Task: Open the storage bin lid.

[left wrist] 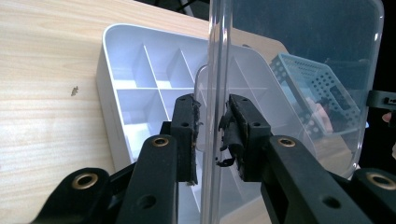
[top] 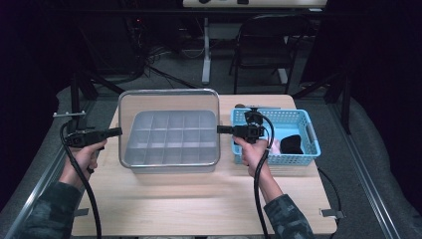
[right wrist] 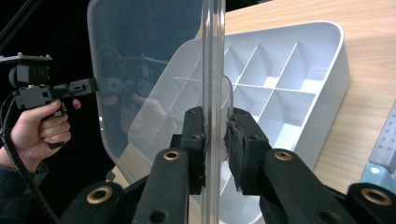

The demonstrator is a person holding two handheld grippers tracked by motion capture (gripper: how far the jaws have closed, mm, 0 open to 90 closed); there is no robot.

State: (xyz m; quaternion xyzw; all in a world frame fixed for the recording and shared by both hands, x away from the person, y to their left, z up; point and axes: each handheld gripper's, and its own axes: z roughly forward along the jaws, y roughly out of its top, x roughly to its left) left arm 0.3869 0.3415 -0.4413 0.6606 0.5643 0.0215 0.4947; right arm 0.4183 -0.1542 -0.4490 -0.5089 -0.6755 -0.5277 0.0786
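Lift clear lid (top: 169, 127) level off divided tray (top: 171, 162), centre frame; left hand-held gripper (top: 117, 131) and right hand-held gripper (top: 221, 129) both clamped on lid edges.

Clear lid (top: 169, 107), white compartment tray (top: 169, 137), blue perforated basket (top: 298, 119), pale woodgrain table (top: 199, 199), camouflage sleeves (top: 45, 214)

Dim room, lit tabletop, soft focus

1. Lid (left wrist: 299, 56): clear glossy plastic, smooth, reflective.
2. Compartment box (right wrist: 299, 84): white matt plastic.
3. Counter (top: 199, 199): pale wood grain, smooth.
4. Basket (top: 298, 119) at 3 o'clock: blue perforated plastic.
5. Jaws: black matt, frayed pads.
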